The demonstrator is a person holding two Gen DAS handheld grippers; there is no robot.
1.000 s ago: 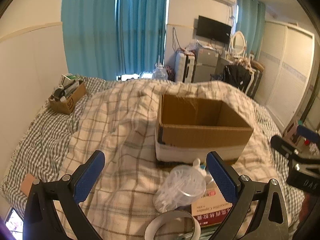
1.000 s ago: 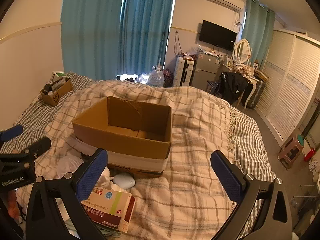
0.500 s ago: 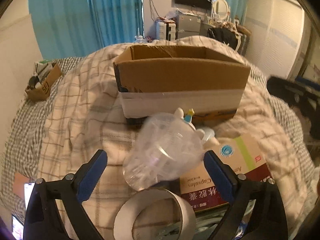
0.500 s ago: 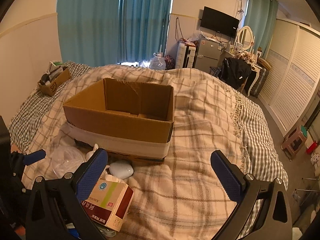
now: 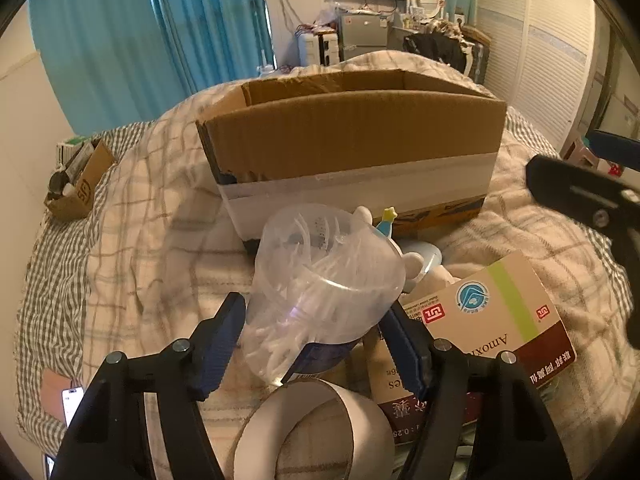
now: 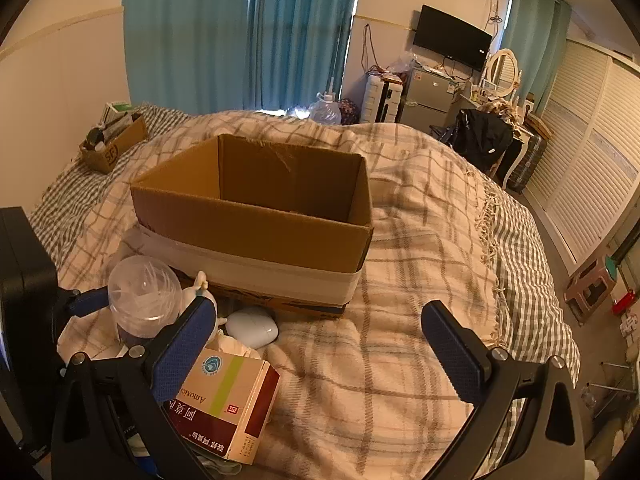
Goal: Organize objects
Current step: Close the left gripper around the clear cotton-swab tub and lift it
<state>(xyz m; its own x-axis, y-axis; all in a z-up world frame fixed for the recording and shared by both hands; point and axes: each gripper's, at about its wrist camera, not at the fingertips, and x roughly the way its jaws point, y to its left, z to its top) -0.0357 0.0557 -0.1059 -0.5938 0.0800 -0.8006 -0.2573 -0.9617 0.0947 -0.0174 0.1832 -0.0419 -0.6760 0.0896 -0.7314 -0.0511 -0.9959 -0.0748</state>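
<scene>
While the right gripper [image 6: 324, 344] is hovering wide open, the left gripper's [image 5: 320, 336] fingers are clamping the clear cotton-swab jar [image 5: 320, 280] near the cardboard box [image 5: 352, 148].

The cardboard box [image 6: 256, 216] at frame centre is brown with a white band low down. The blanket [image 6: 400, 344] is cream with grey plaid. The medicine box [image 6: 228, 396] at lower left is beige, maroon and lime-striped. The curtains [image 6: 240, 32] look teal. Tool pads [image 6: 182, 348] are blue.
</scene>
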